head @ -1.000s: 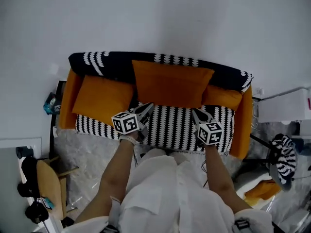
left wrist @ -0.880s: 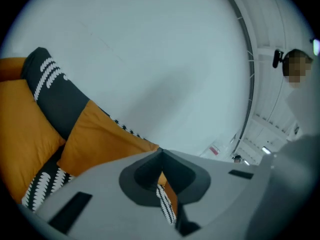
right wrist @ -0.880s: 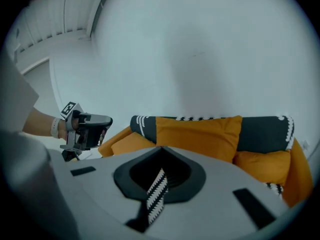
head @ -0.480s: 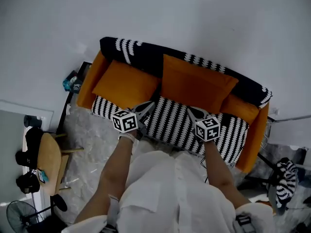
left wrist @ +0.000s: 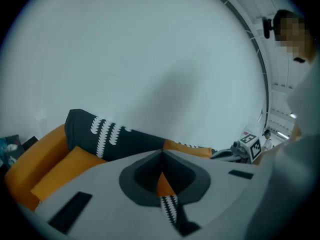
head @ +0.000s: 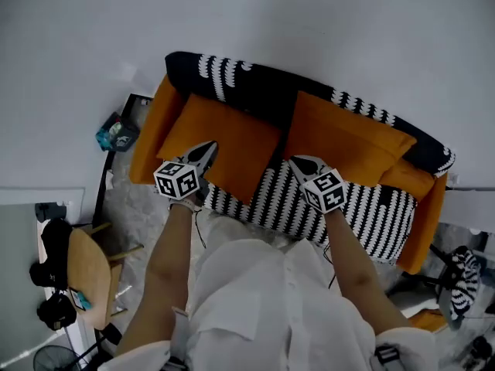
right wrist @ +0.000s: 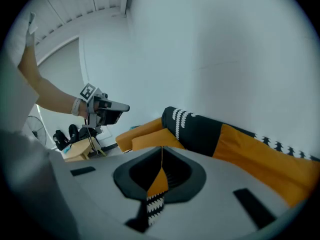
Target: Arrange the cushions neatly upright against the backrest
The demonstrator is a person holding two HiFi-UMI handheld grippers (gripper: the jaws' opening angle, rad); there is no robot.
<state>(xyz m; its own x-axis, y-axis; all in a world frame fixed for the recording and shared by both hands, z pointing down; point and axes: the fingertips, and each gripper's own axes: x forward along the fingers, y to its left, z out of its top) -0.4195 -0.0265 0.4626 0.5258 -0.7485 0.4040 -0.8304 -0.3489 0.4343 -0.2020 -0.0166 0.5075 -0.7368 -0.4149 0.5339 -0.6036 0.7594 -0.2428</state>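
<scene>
You have two large square orange fabric cushions on the orange sofa [head: 147,134]. The left cushion [head: 232,134] slopes back from the backrest, and its lower corner reaches almost to the front edge of the seat. The right cushion [head: 348,141] leans against the backrest with its top edge near the backrest's top. A black throw with white toothed stripes [head: 263,83] hangs over the backrest, and a black-and-white striped cover [head: 348,211] lies over the seat.

Your left gripper [head: 206,148] is over the left cushion's front left part with its jaws pressed together and nothing between them. Your right gripper [head: 297,163] is at the seat between the two cushions, just in front of the right one, also closed and empty. From above you cannot tell whether either tip touches the fabric.

The sofa stands against a plain white wall [head: 325,22] on a grey marbled floor [head: 131,222]. A teal packet [head: 112,134] lies beside the left armrest.

A further orange shape [head: 411,180] shows past the right cushion, mostly covered, so you cannot tell whether it is a third cushion. The light wooden piece of furniture [head: 89,277] at lower left carries dark things too small to make out. Your white garment [head: 263,300] hides the floor in front of the sofa.
</scene>
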